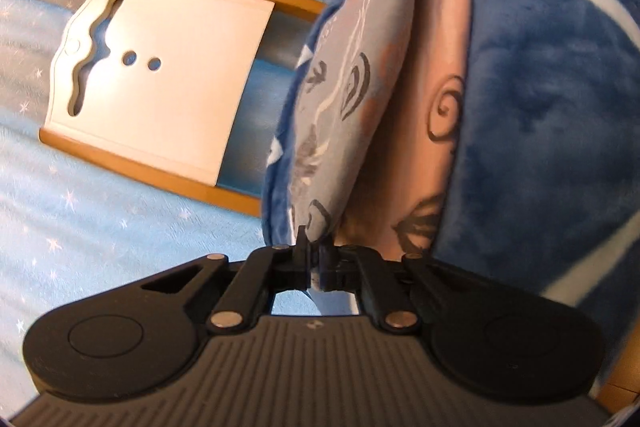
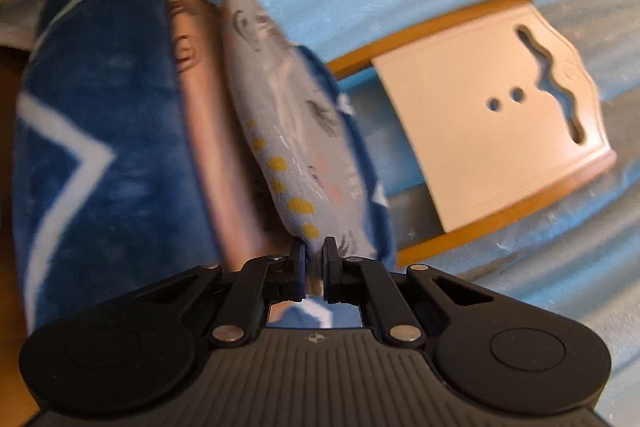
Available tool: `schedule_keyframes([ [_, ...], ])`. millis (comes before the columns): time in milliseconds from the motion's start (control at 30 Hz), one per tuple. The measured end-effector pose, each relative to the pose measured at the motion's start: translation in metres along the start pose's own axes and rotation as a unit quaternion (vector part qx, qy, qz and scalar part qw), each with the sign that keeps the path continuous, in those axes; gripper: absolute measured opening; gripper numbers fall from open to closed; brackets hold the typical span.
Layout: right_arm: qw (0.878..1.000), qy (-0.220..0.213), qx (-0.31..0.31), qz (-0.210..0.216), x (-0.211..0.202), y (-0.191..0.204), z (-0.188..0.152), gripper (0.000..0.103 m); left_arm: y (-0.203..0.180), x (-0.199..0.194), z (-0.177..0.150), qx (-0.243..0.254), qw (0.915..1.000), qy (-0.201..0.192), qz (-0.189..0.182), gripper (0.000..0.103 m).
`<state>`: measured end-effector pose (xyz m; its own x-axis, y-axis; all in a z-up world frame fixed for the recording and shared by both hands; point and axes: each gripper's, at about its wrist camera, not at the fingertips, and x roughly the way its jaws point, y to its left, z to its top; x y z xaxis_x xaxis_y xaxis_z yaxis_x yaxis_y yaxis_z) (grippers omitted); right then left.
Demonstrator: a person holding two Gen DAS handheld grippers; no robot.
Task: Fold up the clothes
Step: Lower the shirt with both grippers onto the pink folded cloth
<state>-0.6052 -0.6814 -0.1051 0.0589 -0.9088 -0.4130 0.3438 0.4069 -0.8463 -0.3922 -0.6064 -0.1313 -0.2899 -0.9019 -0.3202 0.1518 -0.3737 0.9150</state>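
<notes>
Fingers of left gripper (image 1: 315,269) and right gripper (image 2: 313,269) each pinch opposite ends of grey patterned garment (image 1: 352,99).

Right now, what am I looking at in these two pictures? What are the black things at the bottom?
Those are hand-held tongs, one per hand, each carrying a camera that looks along its two fingers. One picture comes from the left tongs, the other from the right tongs. Both are pinched shut on a grey patterned garment, stretched between them above a blue blanket. Beside it, on pale blue starry bedding, lies a white board with wooden edges.
</notes>
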Motion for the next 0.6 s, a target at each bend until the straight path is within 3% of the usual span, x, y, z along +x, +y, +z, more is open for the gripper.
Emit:
schedule_keyframes([
  [100, 1.000, 0.014, -0.012, 0.009, 0.007, 0.010, -0.007, 0.004, -0.016, -0.003, -0.003, 0.007, 1.0000, 0.001, 0.001, 0.002],
  [333, 1.000, 0.016, -0.007, -0.002, -0.005, 0.011, -0.012, 0.012, -0.019, -0.015, -0.010, -0.062, 0.9975, 0.010, 0.032, 0.007],
  [433, 1.000, 0.014, -0.005, -0.008, -0.008, 0.012, -0.011, 0.018, -0.022, -0.020, -0.010, -0.066, 0.9965, 0.009, 0.050, 0.014],
  [600, 1.000, 0.011, -0.007, -0.009, -0.007, 0.014, -0.007, 0.018, -0.024, -0.020, -0.011, -0.050, 0.9967, 0.002, 0.063, 0.020],
])
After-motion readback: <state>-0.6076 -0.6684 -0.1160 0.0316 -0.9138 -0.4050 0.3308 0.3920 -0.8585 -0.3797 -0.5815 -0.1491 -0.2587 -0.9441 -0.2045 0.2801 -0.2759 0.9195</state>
